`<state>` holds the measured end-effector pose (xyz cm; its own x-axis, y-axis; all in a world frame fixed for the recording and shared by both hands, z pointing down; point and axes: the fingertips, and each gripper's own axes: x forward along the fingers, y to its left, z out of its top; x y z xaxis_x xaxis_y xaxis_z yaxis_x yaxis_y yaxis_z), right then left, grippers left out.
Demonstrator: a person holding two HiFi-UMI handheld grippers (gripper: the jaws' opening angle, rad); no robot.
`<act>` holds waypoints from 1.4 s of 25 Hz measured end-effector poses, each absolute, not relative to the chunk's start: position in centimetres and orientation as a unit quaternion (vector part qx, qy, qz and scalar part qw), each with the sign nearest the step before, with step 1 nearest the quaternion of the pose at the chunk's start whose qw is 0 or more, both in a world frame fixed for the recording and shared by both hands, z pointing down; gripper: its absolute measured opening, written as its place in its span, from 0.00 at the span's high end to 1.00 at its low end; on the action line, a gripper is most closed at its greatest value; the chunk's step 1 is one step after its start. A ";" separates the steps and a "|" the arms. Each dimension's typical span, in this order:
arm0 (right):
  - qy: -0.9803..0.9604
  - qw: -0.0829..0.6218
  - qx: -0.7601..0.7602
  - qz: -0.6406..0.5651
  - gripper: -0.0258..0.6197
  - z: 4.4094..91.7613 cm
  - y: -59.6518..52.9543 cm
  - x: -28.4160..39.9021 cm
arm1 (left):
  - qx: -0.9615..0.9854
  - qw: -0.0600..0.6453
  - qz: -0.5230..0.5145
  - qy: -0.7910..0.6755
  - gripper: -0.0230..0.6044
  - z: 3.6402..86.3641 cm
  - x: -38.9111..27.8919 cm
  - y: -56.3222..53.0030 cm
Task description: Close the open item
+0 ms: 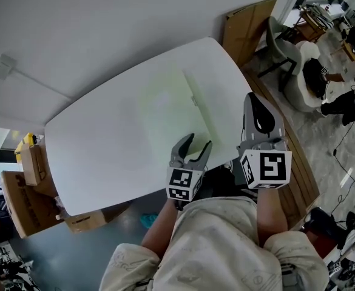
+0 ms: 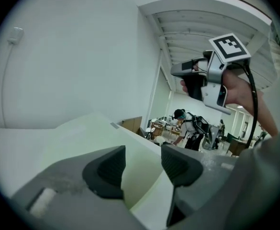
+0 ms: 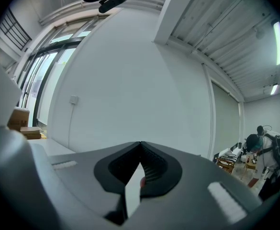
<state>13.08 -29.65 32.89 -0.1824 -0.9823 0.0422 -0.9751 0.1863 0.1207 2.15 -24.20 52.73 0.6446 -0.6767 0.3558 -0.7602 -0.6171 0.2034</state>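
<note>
A pale yellow-green flat item (image 1: pixel 168 105) lies on the white table (image 1: pixel 104 156), washed out by the light; a faint line and a small grey tab (image 1: pixel 195 100) cross it. It looks flat, and I cannot tell a cover from a base. My left gripper (image 1: pixel 198 143) stands open at the table's near edge, its jaws just over the item's near corner with nothing between them. In the left gripper view the pale item (image 2: pixel 106 135) runs away beyond the open left gripper (image 2: pixel 143 164). My right gripper (image 1: pixel 256 105) is held to the right of the item, clear of it, jaws shut and empty (image 3: pixel 140 145).
Cardboard boxes (image 1: pixel 28 193) stand on the floor left of the table, and a cardboard sheet (image 1: pixel 247 26) leans at its far end. A wooden surface (image 1: pixel 298 174) runs along the right side. Chairs (image 1: pixel 289 50) and a person (image 2: pixel 190 128) are farther off.
</note>
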 end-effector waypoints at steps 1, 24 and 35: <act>-0.769 0.057 0.636 -0.033 0.96 33.0 -29.7 13.1 | 0.887 0.171 0.124 -0.411 0.58 53.1 1.9 -24.5; -0.778 0.066 0.625 -0.019 0.96 34.4 -32.7 14.4 | 0.839 0.198 0.227 -0.452 0.58 59.7 2.6 -26.3; -0.793 0.067 0.606 0.000 0.96 36.0 -34.7 13.3 | 0.822 0.239 0.236 -0.459 0.58 61.3 2.4 -27.0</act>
